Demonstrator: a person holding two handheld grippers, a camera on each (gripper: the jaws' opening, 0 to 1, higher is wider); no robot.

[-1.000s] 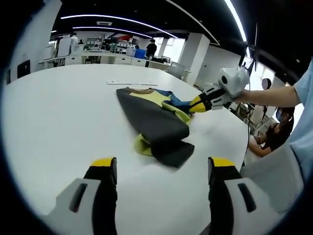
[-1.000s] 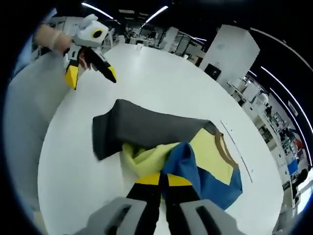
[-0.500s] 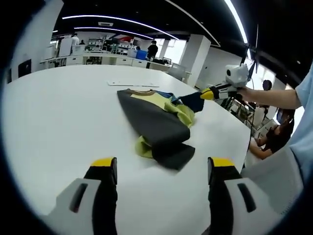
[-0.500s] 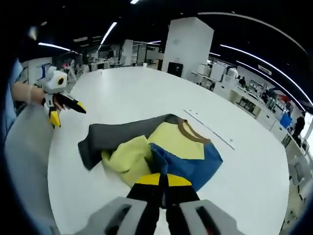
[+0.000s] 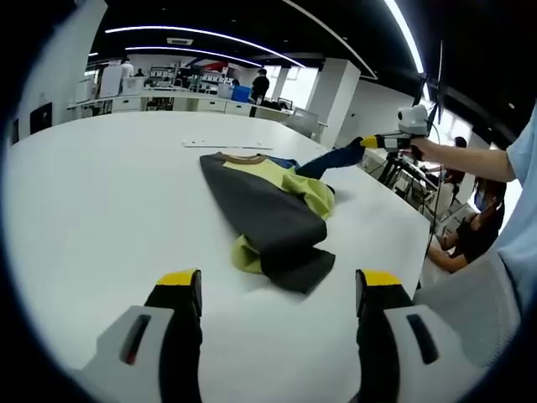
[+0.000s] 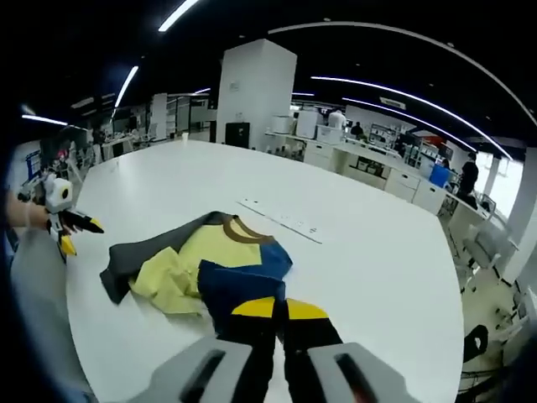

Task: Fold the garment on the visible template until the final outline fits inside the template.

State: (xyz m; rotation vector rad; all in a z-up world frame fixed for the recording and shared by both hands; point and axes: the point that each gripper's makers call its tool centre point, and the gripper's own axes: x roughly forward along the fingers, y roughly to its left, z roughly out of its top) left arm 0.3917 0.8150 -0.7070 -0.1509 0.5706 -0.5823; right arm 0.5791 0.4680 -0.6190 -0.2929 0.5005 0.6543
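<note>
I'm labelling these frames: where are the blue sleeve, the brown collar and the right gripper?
blue sleeve [image 6: 239, 290], right gripper view, on the fabric just ahead of the jaws.
brown collar [image 6: 241, 232], right gripper view, on the neckline band.
right gripper [image 5: 367, 143], left gripper view, at its yellow tips.

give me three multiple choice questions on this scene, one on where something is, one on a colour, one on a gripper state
1. Where does the garment lie?
A. on the white table
B. on the floor
C. over a chair

2. What colour is the part of the garment held by the right gripper?
A. red
B. dark blue
C. white

3. How does the left gripper stand?
A. shut on the garment
B. shut on nothing
C. open, clear of the garment

Answers: 1 A, the garment rests on the tabletop. 2 B, the blue sleeve runs into the closed yellow tips. 3 C, its jaws stand wide apart with bare table between them.
</note>
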